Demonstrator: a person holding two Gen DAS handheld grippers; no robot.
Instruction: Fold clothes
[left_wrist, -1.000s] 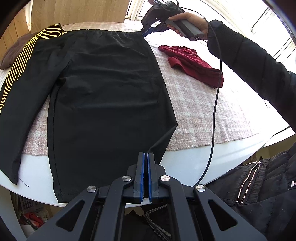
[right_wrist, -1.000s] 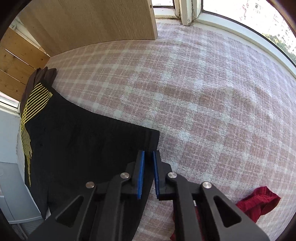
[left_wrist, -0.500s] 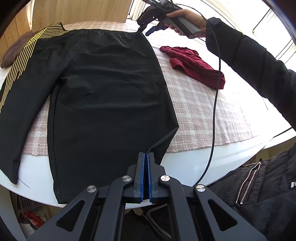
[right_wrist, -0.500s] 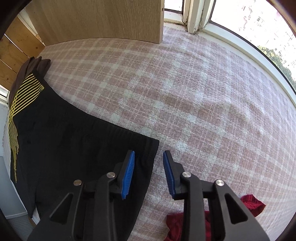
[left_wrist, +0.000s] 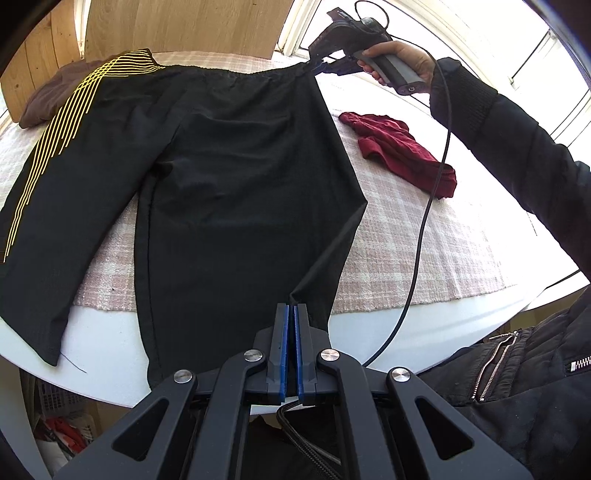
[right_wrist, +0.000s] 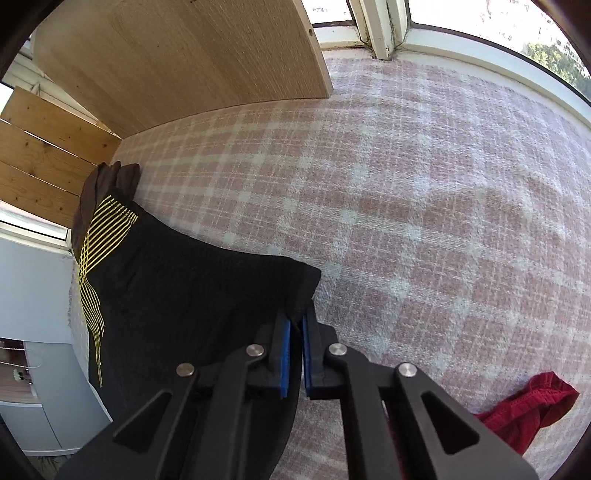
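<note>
The black shorts (left_wrist: 240, 192) lie spread almost flat on the checked cloth (left_wrist: 424, 240) that covers the bench (left_wrist: 110, 332), with the waistband toward the far edge and the two legs toward the near edge, where the hems hang a little over the rim. No fold is made yet, so the task is, in my judgement, at its very beginning for this garment.

The left hand-held gripper (left_wrist: 290, 314) is clenched on the hem corner of the leg at the near edge; the fabric rises in a small peak into its blue pads. The right hand-held gripper (right_wrist: 295, 325) has its jaws pressed together on the waistband corner near the far edge, and this corner is lifted slightly from the cloth. Both grips are on the same long side of the shorts.

What is left is probably to carry this side over to the side with the yellow stripes (left_wrist: 62, 136), and then fold again. A red garment (left_wrist: 399, 151) lies crumpled near the right edge and seems not folded, and a brown garment (left_wrist: 48, 96) lies at the far left corner.
</note>
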